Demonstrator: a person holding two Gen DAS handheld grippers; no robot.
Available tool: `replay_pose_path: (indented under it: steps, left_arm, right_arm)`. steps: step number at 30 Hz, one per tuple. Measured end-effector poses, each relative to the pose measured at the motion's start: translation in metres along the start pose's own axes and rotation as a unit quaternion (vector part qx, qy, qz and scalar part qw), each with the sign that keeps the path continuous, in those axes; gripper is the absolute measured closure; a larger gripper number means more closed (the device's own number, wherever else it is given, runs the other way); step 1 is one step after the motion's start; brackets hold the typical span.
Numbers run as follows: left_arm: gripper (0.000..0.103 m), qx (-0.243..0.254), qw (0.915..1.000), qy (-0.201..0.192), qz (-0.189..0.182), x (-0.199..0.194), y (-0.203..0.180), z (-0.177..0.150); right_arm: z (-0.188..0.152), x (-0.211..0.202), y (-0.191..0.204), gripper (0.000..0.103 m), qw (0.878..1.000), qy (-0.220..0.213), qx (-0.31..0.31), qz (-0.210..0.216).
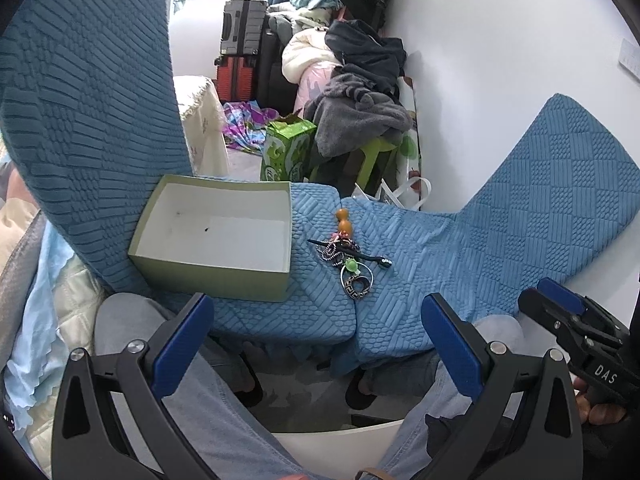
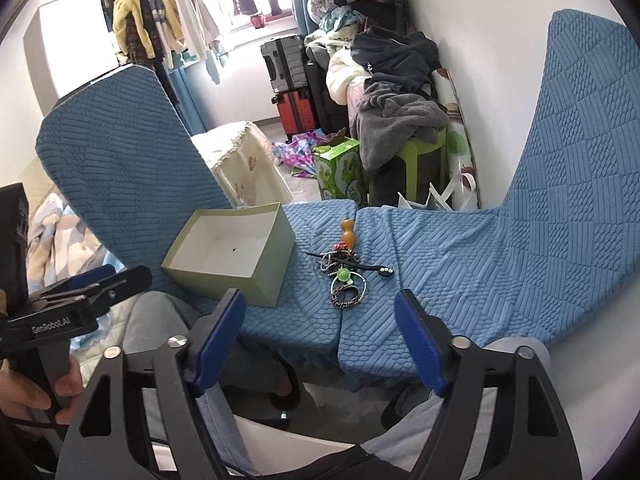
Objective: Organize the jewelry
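we're pre-grasp: left gripper [image 1: 316, 336] and right gripper [image 2: 320, 332] both gape, empty. tangled pile of beaded jewelry [image 1: 347, 260] sits on blue textured seat cushion [image 1: 420, 248], beside open pale-green cardboard box [image 1: 216, 236], probably empty. next: reach, pinch one piece.

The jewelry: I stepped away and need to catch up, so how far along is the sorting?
Nothing looks done: the green box is empty. Nothing is in hand: the left hand-held gripper and right hand-held gripper are both open and hold nothing. All is left: the jewelry pile lies tangled on the blue cushion beside the box.
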State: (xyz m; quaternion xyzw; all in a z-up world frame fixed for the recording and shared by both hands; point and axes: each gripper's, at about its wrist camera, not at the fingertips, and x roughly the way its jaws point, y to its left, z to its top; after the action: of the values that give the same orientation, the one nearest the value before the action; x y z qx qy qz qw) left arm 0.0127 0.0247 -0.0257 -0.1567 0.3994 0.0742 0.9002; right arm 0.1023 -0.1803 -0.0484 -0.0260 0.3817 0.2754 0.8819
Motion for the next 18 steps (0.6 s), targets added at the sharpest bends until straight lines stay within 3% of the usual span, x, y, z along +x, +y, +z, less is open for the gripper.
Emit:
replay_pose_path:
  steps: [9,18]
  left_arm:
    - [0.000,0.011,0.9995,0.022,-0.020,0.036,-0.011,0.008]
    - [0.001,0.010,0.9975,0.049,-0.050,0.089,-0.015,0.017]
  right_arm:
    - [0.006,0.031,-0.018,0.060,1.000,0.020,-0.007,0.007]
    - [0.016,0.092,-0.040,0.067,0.998,0.048,-0.028,0.017]
